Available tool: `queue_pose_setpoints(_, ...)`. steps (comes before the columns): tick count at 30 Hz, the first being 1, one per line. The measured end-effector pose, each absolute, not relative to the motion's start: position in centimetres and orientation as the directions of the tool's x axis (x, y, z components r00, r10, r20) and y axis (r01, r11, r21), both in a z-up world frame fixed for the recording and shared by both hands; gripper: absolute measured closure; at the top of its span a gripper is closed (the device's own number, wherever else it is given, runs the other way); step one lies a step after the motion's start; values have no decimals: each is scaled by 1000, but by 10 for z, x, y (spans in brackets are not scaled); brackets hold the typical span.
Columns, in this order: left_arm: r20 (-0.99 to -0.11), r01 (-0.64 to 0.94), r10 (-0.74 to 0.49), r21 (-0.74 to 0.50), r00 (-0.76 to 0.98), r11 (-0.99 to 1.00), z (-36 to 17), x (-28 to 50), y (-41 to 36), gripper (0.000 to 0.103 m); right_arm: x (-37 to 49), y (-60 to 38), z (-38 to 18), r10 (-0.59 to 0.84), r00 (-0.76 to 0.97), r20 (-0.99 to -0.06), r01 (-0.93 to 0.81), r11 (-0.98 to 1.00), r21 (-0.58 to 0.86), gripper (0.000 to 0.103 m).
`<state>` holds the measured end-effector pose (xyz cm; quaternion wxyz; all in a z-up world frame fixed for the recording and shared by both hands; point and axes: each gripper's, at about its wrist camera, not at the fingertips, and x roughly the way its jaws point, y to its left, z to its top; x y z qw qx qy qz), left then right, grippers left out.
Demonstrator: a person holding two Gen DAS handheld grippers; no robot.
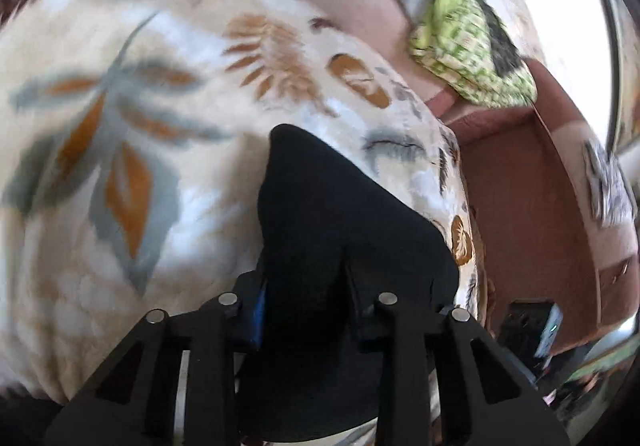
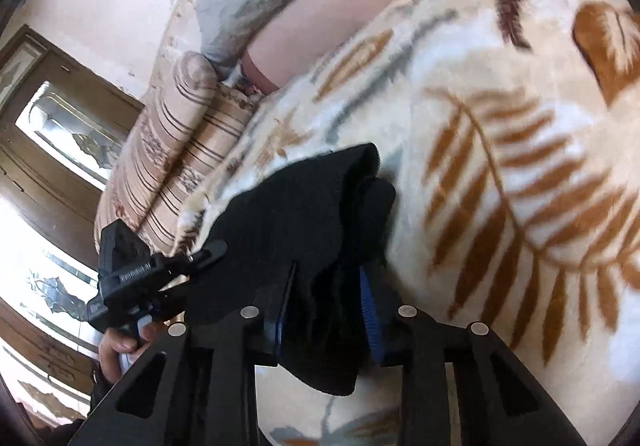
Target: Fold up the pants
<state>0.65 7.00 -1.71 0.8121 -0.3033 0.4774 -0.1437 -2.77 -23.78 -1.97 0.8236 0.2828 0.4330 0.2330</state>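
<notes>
- Pants (image 1: 320,230): black, soft, limp knit; judging them light and floppy, draping wherever unsupported, bunching easily. Not fragile, not slippery against the fleece.
- Pants are lying over the leaf-print blanket (image 1: 120,126) on the bed, partly lifted, each tool taking one bunched end.
- Best hold, in my view: hem or waistband edges, pinching all layers together so nothing is sagging out during the fold.
- Left tool (image 1: 304,310): jaws narrowed, clenching a thick wad of the black fabric; cloth is filling the gap and peaking up ahead of the fingers.
- Left tool is also showing in the right wrist view (image 2: 208,252), held by a hand (image 2: 120,346), tip going into the same cloth.
- Right tool (image 2: 326,310): jaws partly closed, blue pads (image 2: 368,310) pressing on stacked folds of the pants; a ribbed edge is sticking out beyond the fingers.
- Green patterned pillow (image 1: 468,50) is sitting well apart, at the far end of the bed.
- Both views are blurring, so exact layer count is unclear.
</notes>
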Motion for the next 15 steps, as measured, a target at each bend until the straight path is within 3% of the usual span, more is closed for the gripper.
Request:
queue_pose_setpoints(6, -656, -11, -551, -648, 516, 762, -2, 68, 48, 75, 28, -263, 1, 617, 554, -559, -133, 729, 672, 73)
queue_pose_setpoints(8, -674, -7, -539, -627, 504, 779, -12, 85, 38, 73, 45, -269, -15, 602, 525, -601, -94, 743, 663, 73)
queue_pose_setpoints(10, -722, -24, -514, -590, 463, 807, -32, 95, 30, 68, 54, -270, -41, 588, 462, -664, -15, 754, 657, 71)
queue_pose_setpoints(11, -733, -30, -497, -574, 464, 818, -42, 94, 30, 55, 54, -272, -51, 602, 456, -655, 12, 732, 681, 69)
queue_pose_setpoints(13, -716, -35, -508, -593, 479, 804, -42, 93, 33, 55, 52, -273, -47, 603, 473, -643, 18, 723, 691, 68)
queue_pose_setpoints(15, -709, -14, -470, -559, 526, 829, -27, 90, 34, 55, 45, -269, -26, 534, 520, -667, -22, 789, 614, 68)
